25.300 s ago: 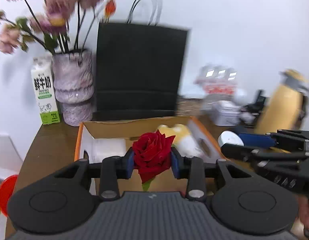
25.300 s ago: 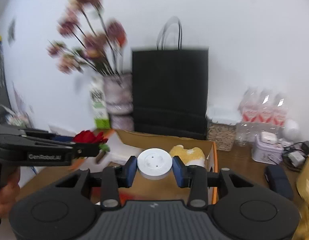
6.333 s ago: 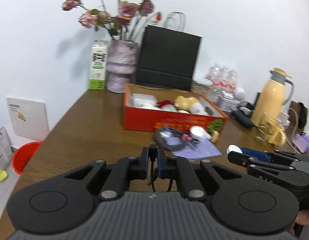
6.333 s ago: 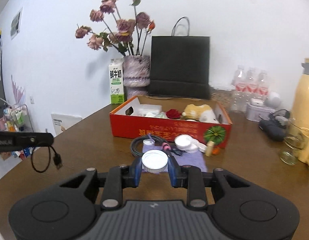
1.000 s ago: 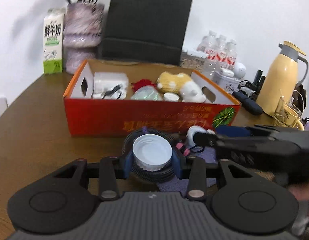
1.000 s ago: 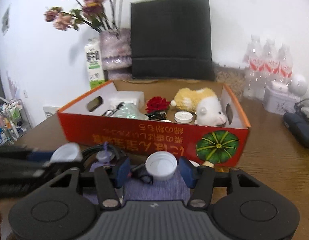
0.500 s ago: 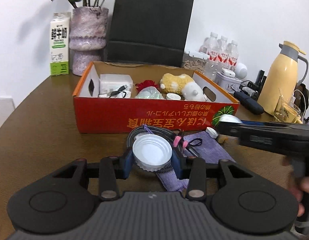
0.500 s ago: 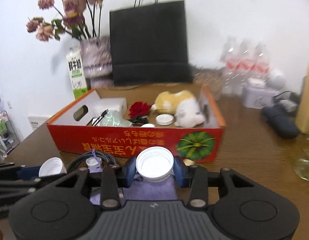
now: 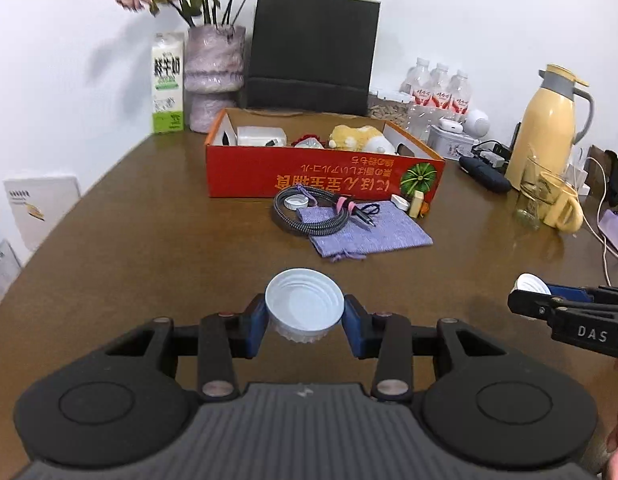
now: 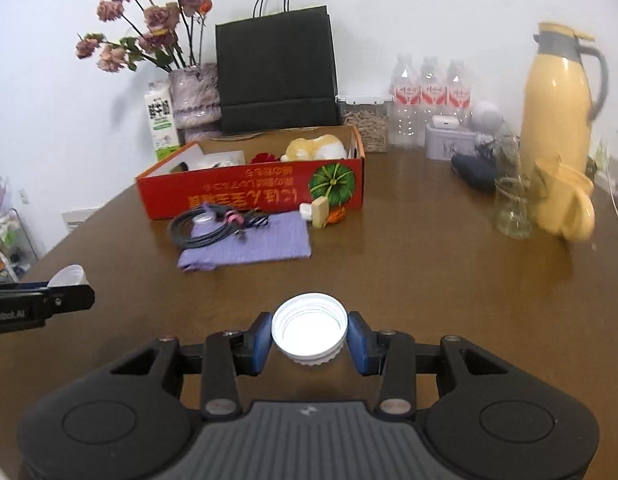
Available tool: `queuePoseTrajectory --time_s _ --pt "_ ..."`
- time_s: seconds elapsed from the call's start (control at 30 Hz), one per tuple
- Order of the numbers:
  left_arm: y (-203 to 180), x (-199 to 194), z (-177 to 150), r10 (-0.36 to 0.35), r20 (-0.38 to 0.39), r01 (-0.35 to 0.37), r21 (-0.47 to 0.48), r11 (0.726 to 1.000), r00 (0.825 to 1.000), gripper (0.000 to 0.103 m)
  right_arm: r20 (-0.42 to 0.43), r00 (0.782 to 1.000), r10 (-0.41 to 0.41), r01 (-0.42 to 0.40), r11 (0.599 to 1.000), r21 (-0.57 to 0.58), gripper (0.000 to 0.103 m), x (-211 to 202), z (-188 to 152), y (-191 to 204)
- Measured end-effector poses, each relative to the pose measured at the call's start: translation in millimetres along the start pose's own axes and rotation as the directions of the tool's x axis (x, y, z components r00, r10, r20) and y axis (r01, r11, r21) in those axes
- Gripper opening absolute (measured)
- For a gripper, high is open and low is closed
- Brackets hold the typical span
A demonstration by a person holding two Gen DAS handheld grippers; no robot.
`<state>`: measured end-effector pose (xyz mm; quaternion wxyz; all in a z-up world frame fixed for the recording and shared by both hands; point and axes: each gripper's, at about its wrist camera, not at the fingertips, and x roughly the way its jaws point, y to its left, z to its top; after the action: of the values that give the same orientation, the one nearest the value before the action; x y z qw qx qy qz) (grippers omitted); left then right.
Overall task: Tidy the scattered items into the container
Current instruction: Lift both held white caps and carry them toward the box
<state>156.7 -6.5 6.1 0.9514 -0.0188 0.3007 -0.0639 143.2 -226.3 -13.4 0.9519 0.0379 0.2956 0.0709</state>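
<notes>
Gripping a white cap (image 9: 304, 306) in my left claw (image 9: 304, 320) and another cap (image 10: 309, 329) in my right claw (image 10: 309, 340), I see the box (image 9: 309, 176) at twelve o'clock, well apart across the table (image 9: 149, 248).

place: home | signs: wooden table (image 9: 149, 248), flower vase (image 9: 215, 76), thermos (image 9: 549, 120)

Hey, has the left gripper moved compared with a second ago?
Yes. The left gripper, shut on a white lid, has pulled back from the orange box, which now looks smaller and farther up the table.
</notes>
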Motion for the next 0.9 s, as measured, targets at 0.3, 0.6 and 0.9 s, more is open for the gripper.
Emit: queuePoseTrajectory --time_s 0.3,0.6,0.9 --pt "-25 -48 -33 -0.070 -0.025 0.069 -0.014 0.997 0.997 0.041 0.069 0.996 0.057 -0.054 0.998 -0.044 0.039 -71 -22 14" --pt "-49 -105 -21 -0.200 0.072 0.200 0.011 0.980 0.977 0.041 0.095 0.988 0.121 -0.105 0.982 -0.156 0.039 -122 -39 27" --pt "-52 -103 -24 -0.205 0.070 0.205 0.010 0.979 0.976 0.041 0.092 0.984 0.152 -0.138 0.980 -0.146 0.039 -122 -37 33"
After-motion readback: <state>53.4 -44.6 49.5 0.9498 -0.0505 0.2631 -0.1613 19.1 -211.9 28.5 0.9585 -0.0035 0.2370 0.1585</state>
